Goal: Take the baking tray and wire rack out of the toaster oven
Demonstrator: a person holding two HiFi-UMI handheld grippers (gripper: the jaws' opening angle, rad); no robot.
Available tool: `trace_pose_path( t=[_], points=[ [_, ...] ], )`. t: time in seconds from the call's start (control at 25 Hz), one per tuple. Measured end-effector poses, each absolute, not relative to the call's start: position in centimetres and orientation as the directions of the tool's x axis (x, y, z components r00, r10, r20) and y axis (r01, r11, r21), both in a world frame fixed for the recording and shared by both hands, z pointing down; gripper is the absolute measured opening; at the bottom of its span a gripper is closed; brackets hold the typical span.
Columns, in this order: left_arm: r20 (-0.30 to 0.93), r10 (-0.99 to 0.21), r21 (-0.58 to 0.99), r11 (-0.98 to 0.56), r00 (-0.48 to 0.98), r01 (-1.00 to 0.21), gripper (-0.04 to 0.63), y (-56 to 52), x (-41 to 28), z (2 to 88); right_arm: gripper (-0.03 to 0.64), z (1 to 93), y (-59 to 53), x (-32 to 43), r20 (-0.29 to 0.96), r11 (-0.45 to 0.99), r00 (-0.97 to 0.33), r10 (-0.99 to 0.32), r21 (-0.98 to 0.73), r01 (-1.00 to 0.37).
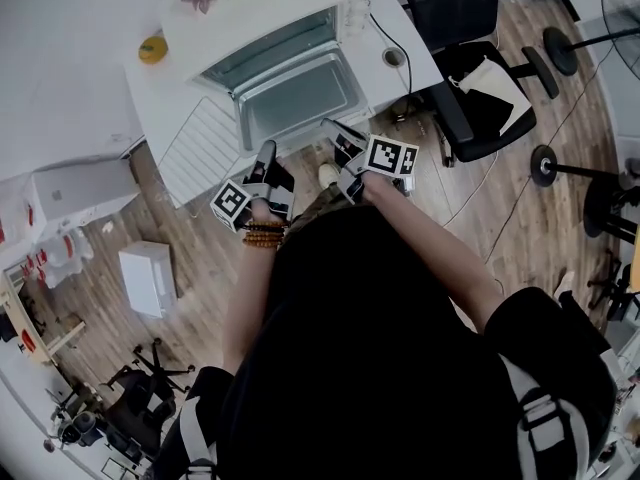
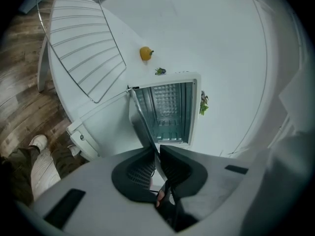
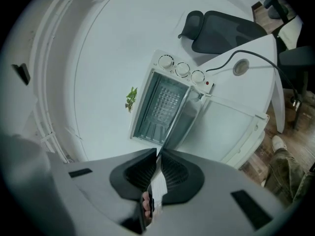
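Now: left gripper (image 2: pixel 156 149) and right gripper (image 3: pixel 158 154) both clamped on near rim of baking tray (image 1: pixel 300 96), one toward each corner; likely to keep it level. Tray grey metal, shallow, raised rim, empty; runs from fingertips to mouth of open toaster oven (image 1: pixel 250 13), unclear if fully clear. Wire rack (image 1: pixel 200 148) already out, left of left fingers, overhanging table (image 1: pixel 80 58) edge.

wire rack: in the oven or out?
Out. The wire rack lies flat on the white table, beside the toaster oven.
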State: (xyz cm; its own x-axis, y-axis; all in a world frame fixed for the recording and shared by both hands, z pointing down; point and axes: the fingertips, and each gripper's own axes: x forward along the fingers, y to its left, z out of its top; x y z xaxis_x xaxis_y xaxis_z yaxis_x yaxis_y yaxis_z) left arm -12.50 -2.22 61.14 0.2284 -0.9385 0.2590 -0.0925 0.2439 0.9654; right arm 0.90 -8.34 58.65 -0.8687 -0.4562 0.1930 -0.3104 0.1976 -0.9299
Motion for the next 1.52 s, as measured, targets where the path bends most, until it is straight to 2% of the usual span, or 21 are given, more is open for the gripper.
trace_pose_path(
  t=[0.28,0.48,0.84,1.52],
  points=[
    [0.181,-0.961,0.983,0.18,0.208,-0.023,0.048,-0.6,-12.8,58.4,0.048,56.6,-6.4,0.1,0.155,0.289,-0.906,-0.395,-0.915,-0.282],
    [0.167,-0.977,0.985,0.171,0.129,0.019,0.045,2.3,-15.1,57.6,0.048,55.2,-4.3,-2.6,0.136,0.388,-0.95,-0.281,-0.889,-0.242],
    [0.16,-0.987,0.987,0.159,0.024,-0.021,0.044,5.6,-19.1,56.9,0.048,55.3,-2.1,-7.2,0.126,0.46,-0.987,-0.105,-0.874,-0.16],
    [0.107,-0.979,0.992,0.116,-0.175,-0.046,0.041,9.9,-24.1,55.6,0.046,54.8,0.4,-13.5,0.103,0.517,-0.988,0.118,-0.856,-0.027]
  ],
)
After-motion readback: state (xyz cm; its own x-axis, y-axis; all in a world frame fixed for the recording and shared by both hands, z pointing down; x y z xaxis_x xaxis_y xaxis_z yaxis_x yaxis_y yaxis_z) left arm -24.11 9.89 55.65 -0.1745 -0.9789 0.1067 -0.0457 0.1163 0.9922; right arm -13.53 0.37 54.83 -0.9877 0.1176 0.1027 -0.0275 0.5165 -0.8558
